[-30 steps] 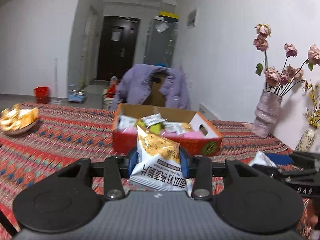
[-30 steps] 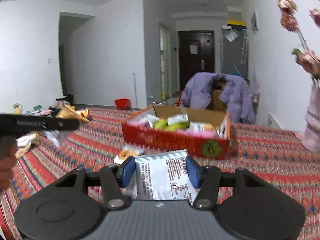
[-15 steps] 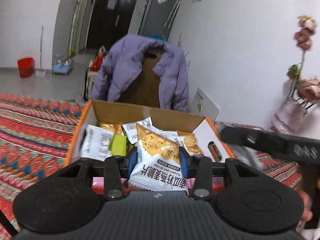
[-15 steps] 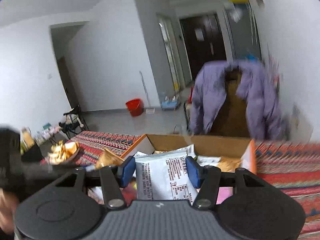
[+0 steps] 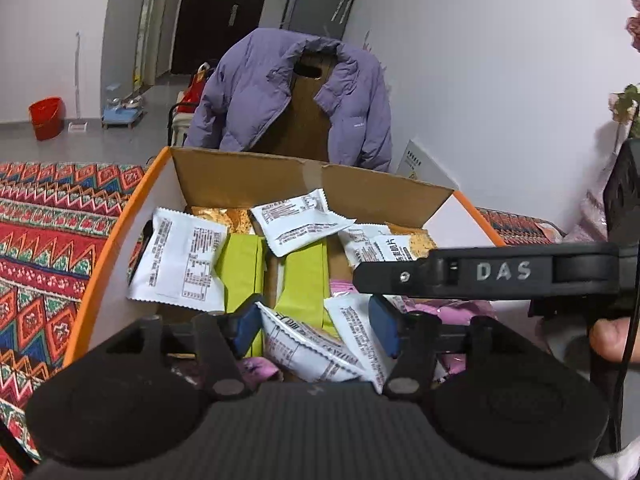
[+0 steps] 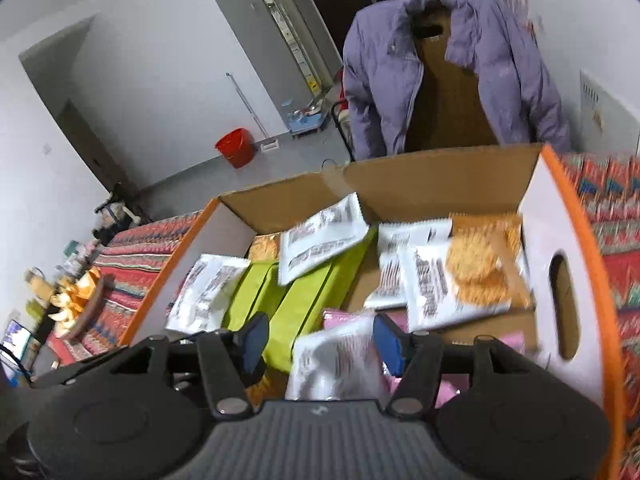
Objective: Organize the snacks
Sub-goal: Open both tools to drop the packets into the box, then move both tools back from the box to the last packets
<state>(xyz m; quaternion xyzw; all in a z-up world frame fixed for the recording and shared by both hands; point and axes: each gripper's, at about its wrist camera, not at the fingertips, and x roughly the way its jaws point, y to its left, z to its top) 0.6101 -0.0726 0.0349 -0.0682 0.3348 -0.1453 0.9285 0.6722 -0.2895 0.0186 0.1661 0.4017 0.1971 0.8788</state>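
Over the cardboard box (image 5: 120, 240) on the patterned cloth, we had both claws just opening: the left gripper (image 5: 316, 330) and right gripper (image 6: 320, 338) each stood slack around a white snack packet (image 5: 316, 354) (image 6: 336, 360), among packets already inside.

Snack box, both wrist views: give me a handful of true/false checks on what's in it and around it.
1. The cardboard box has an orange rim. True.
2. Green packs lie inside among white packets. True.
3. The box is empty. False: it holds many packets, some pink ones too.
4. A purple jacket hangs on a chair behind the box. True.
5. The left gripper clamps a packet. False: its jaws have just been opening; the packet lies loose between them.
6. The bucket on the floor is blue. False: it is red.
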